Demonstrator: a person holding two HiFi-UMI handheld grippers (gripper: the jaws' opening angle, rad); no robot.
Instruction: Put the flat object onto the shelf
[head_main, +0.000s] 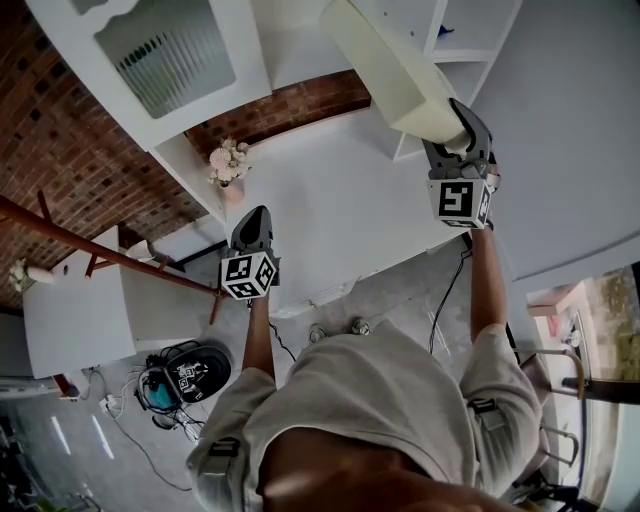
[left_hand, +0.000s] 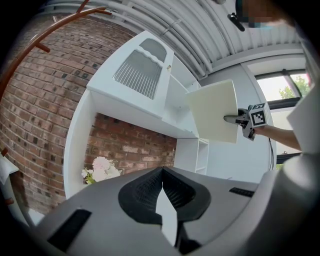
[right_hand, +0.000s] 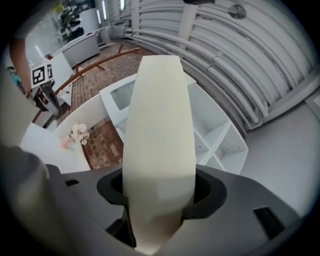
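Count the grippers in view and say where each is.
2. The left gripper sits over the white counter, jaws together, empty; the right gripper is higher, near the shelf, clamped on the flat board.

Pale flowers (head_main: 228, 160) in a pink vase (head_main: 233, 190) stand by the brick wall (head_main: 60, 130); a rust-red rail (head_main: 120, 258) slants at left; a round black device (head_main: 190, 372) lies among floor cables (head_main: 135, 445).
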